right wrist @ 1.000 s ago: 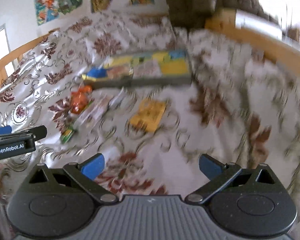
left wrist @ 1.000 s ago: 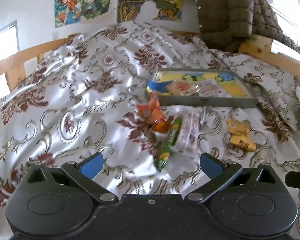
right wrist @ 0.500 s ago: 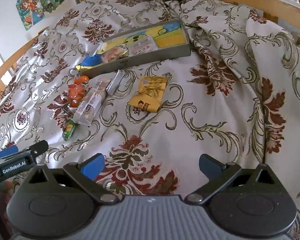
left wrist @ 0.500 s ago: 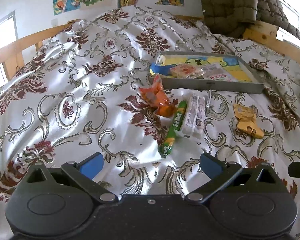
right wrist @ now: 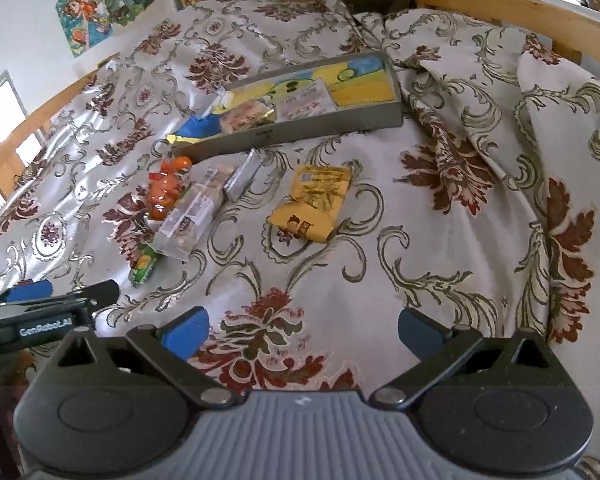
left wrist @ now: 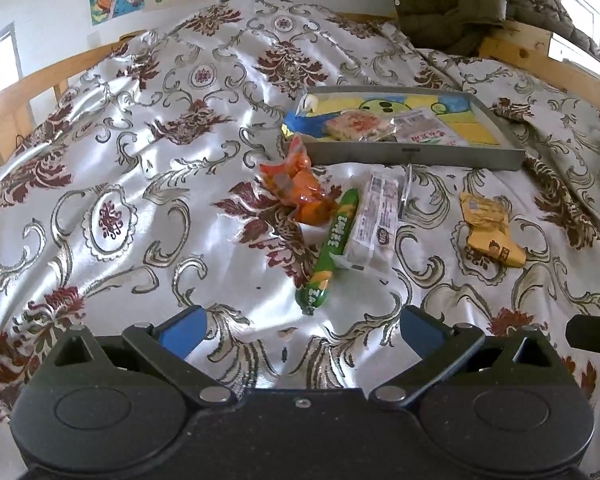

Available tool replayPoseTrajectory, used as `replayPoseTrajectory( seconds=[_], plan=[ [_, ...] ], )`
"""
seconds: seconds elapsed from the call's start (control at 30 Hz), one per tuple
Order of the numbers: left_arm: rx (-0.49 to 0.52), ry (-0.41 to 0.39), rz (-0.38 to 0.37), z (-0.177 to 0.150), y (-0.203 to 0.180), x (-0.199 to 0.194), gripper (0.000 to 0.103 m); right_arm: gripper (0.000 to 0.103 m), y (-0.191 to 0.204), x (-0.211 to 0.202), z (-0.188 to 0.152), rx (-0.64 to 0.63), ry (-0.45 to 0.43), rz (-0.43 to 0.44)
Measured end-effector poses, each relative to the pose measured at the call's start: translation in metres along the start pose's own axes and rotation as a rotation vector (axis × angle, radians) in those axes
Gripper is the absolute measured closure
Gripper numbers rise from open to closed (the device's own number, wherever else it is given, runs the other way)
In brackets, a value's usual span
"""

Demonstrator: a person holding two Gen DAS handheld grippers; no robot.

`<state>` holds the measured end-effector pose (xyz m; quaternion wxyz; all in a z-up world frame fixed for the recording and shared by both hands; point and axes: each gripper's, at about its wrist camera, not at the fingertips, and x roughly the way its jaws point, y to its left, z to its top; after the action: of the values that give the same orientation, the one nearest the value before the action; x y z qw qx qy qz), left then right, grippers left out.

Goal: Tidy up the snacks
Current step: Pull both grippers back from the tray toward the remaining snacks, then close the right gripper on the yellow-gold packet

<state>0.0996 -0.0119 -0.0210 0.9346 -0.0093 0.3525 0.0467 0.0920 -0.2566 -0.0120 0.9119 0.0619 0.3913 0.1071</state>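
Both grippers spread wide, nothing between the fingers: left gripper [left wrist: 302, 330] at bottom centre of its view, right gripper [right wrist: 302, 328] likewise. Grey tray [left wrist: 416, 157] sits upper centre-right on the floral bedspread [left wrist: 140, 184], holding a few wrapped snacks. Loose snacks lie in front of the tray: orange packet [left wrist: 298, 190] touching the green stick pack [left wrist: 332, 246], which lies against the clear wrapped bar [left wrist: 374, 220]. Yellow packet [left wrist: 490, 229] lies apart, to the right. In right wrist view, yellow packet [right wrist: 314, 200] is mid-frame, tray [right wrist: 300, 132] above it.
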Motion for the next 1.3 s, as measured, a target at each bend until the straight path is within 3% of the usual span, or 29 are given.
replayPoseTrajectory(
  seconds=[0.27, 0.7, 1.03, 1.3],
  plan=[
    [0.017, 0.01, -0.019, 0.007, -0.007, 0.004, 0.001, 0.0, 0.003, -0.001, 0.003, -0.036, -0.052, -0.016],
    [-0.025, 0.068, -0.033, 0.044, -0.01, 0.025, 0.001, 0.0, -0.001, 0.006, 0.021, -0.033, -0.134, -0.022],
    [0.004, 0.0, -0.026, 0.083, -0.015, 0.026, 0.001, 0.0, 0.001, 0.01, 0.053, -0.07, -0.251, -0.042],
    [-0.03, -0.066, -0.063, 0.088, -0.014, 0.028, 0.001, 0.0, 0.005, 0.026, 0.065, -0.089, -0.275, -0.061]
  ],
)
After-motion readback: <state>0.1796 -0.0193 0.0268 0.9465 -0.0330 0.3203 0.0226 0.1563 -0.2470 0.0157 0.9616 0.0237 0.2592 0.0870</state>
